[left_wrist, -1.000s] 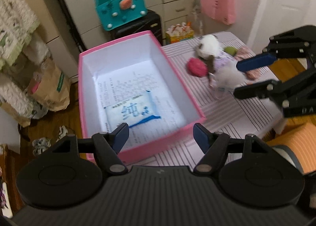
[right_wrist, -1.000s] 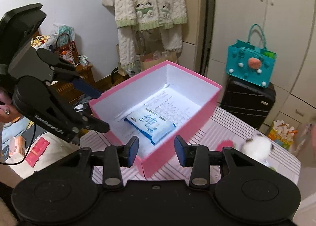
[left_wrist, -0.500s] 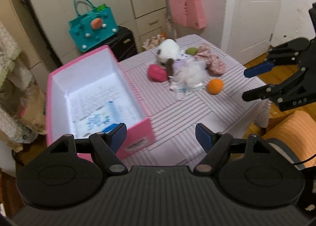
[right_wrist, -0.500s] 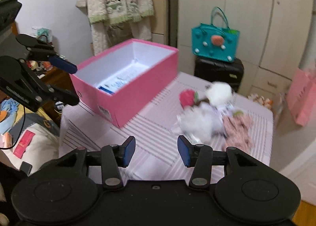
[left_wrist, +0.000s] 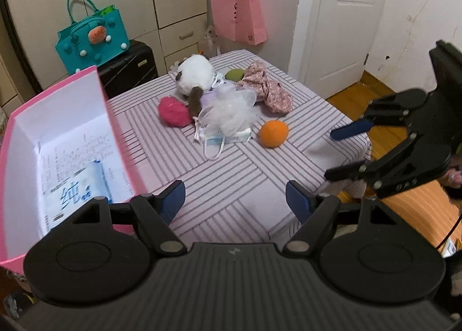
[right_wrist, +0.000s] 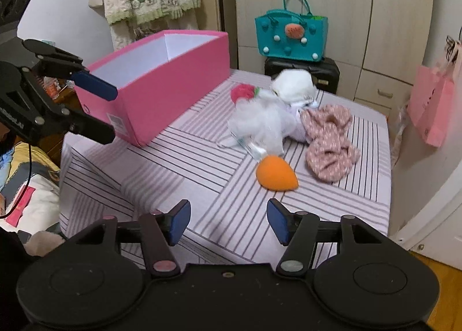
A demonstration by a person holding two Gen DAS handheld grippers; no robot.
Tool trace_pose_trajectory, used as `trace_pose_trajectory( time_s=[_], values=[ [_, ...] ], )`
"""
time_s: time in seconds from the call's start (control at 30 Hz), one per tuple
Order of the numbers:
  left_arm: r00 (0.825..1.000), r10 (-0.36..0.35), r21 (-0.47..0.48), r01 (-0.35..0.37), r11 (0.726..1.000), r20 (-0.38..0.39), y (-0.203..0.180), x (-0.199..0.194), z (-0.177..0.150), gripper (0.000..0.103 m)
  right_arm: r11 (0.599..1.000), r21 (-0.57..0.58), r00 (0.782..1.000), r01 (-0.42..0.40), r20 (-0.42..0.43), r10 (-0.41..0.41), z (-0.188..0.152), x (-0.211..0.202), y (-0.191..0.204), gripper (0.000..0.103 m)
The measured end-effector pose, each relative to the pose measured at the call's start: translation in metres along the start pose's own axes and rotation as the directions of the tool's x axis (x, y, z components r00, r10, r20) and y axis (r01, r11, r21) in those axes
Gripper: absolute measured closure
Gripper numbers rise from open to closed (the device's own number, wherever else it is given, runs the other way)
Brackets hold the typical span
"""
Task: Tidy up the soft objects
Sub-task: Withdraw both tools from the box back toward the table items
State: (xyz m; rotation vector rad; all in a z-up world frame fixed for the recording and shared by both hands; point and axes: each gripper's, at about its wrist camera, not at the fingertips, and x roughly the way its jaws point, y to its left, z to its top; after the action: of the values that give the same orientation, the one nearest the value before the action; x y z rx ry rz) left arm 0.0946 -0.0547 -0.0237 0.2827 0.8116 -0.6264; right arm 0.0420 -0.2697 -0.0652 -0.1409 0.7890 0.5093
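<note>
Left wrist view looks down over the striped tabletop point(left_wrist: 231, 186), where the left gripper point(left_wrist: 235, 196) hangs with its jaws wide and nothing between them. To its left sits the pink box point(left_wrist: 118, 128), a blue-and-white packet point(left_wrist: 78, 186) lying inside. The soft things are heaped toward the far side of the tabletop: a white plush toy point(left_wrist: 195, 74), a red pompom point(left_wrist: 173, 111), a white mesh puff point(left_wrist: 231, 111), a floral cloth point(left_wrist: 268, 88) and an orange sponge point(left_wrist: 273, 133) nearest. The right gripper point(right_wrist: 228, 219) hovers short of the sponge; its jaws have just been opening and are empty.
</note>
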Motion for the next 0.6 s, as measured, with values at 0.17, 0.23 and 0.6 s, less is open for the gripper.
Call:
trace_pose_trajectory(
  time_s=[0.17,0.23,0.6],
  values=[
    [0.999,0.035,-0.008,-0.035,0.999,0.038,0.000,0.023,0.005,0.027,0.999,0.043,1.000,-0.008,-0.003,0.008,-0.011,0.027,-0.017,0.037],
    [0.999,0.026,-0.015,-0.025,1.000,0.046,0.001,0.034,0.008,0.027,0.998,0.064,1.000,-0.009,0.010,0.008,-0.015,0.038,-0.025,0.036],
    [0.990,0.055,-0.029,-0.052,0.998,0.131,-0.006,0.087,0.022,0.027,0.980,0.192,0.991,0.060,0.107,-0.082,-0.021,0.079,-0.049,0.032]
  ],
)
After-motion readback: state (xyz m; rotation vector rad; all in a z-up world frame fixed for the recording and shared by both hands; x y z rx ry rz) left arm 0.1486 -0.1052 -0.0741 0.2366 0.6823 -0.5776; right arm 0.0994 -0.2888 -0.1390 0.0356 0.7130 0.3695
